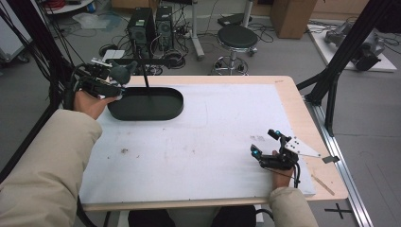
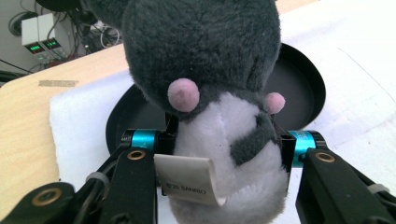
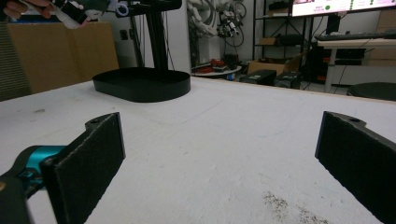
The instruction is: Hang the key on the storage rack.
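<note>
While we are standing at the table point(image 1: 198, 142), we are holding a gripper in each hand. Our left gripper point(image 1: 109, 84) is hovering at the far left corner of the white mat point(image 1: 213, 123), right at the left end of the black oval tray point(image 1: 146, 103). Its jaws are clamping a grey and white plush toy point(image 2: 210, 93) by the lower body, one pad pressing on each side. In the left gripper view, the toy is sitting upright between the jaws, with two small pink paws showing against its chest and a white label point(image 2: 189, 179) curling out near the left jaw. Behind the toy in that view, the tray is lying on the mat, so we are holding the toy up above the tray's near rim rather than resting it inside. In the high view, the toy point(image 1: 121, 73) is showing as a dark grey lump at the gripper's tip.

Our right gripper point(image 1: 267, 144) is resting low near the right front part of the mat, well apart from the tray. Its jaws are standing wide apart with nothing between them, and in the right gripper view the two dark pads point(image 3: 93, 158) are framing bare mat. Some dark specks point(image 3: 289, 207) are lying on the mat just ahead of the right gripper. A thin black post point(image 1: 145, 78) is rising from the tray's middle.
</note>
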The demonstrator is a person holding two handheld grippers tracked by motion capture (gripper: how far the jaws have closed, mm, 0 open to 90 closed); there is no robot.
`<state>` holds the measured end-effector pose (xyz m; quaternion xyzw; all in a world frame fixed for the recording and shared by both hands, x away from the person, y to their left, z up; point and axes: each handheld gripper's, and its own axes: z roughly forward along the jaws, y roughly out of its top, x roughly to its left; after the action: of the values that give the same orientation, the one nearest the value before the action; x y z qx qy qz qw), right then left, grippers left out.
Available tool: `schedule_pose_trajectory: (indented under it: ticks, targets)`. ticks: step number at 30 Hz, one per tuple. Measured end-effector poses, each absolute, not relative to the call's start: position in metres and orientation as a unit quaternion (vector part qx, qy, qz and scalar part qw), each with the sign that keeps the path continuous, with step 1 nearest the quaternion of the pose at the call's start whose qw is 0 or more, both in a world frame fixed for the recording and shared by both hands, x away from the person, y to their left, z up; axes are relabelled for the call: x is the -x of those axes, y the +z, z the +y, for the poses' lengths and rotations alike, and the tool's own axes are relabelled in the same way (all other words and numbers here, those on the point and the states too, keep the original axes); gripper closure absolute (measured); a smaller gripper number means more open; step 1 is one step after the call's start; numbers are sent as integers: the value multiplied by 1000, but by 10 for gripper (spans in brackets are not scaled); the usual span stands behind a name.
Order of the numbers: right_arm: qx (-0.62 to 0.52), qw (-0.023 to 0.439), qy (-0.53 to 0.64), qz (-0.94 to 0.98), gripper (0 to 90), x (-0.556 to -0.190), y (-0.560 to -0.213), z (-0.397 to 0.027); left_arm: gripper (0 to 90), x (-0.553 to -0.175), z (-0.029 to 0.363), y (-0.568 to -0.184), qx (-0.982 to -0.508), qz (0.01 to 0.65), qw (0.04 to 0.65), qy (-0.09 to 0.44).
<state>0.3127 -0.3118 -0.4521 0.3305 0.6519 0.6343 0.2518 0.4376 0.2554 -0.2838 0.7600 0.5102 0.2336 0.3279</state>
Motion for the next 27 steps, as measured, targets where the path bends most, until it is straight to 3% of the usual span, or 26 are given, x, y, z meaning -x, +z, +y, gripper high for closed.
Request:
schedule_pose_trajectory:
  ticks: [27]
  targets:
    - [-331, 252, 633, 652, 6, -313, -452, -312, 580, -455, 255, -308, -751, 528, 312, 245]
